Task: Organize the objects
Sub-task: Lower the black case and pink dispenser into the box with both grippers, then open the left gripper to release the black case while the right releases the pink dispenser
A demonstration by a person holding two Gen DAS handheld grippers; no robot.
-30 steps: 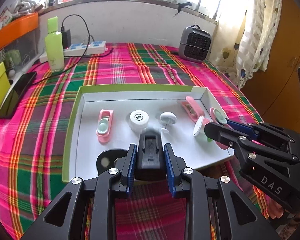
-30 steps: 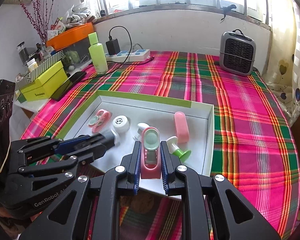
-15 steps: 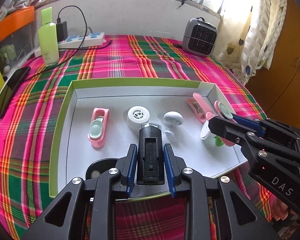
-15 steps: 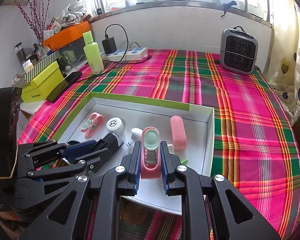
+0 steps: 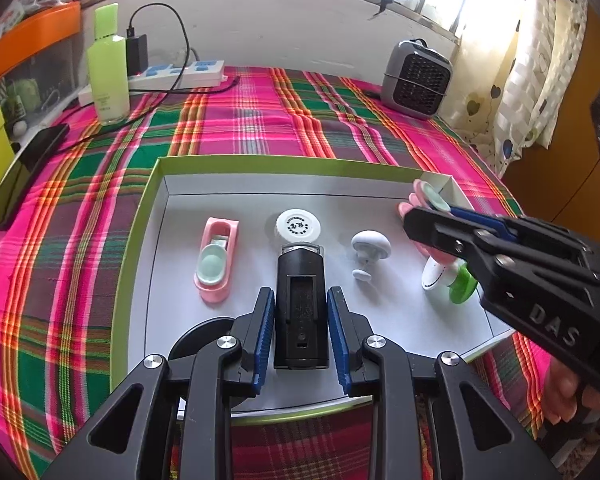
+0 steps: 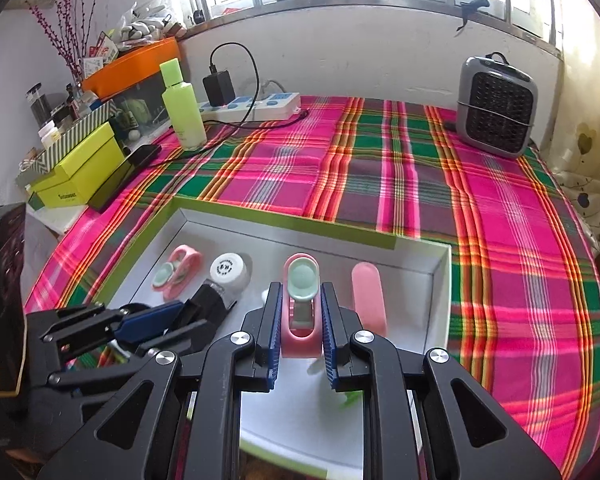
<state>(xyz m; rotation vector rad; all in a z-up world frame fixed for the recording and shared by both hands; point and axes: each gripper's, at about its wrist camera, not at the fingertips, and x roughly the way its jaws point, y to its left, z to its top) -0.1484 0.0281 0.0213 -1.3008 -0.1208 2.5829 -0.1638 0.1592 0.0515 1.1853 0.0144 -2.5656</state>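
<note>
The woven pink-and-green plaid cloth [image 6: 400,184] looks matt. The green-rimmed white cardboard tray [image 5: 260,184] is smooth paper. The black plastic stamp [image 5: 300,312] and pink plastic clip [image 6: 302,304] shine slightly.

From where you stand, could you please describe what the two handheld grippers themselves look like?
Both are matte black, with cut-out linkage arms and silver pivot screws. The left gripper and right gripper each carry ribbed blue finger pads. The right one bears raised "DAS" lettering on its side. No cables show.
</note>
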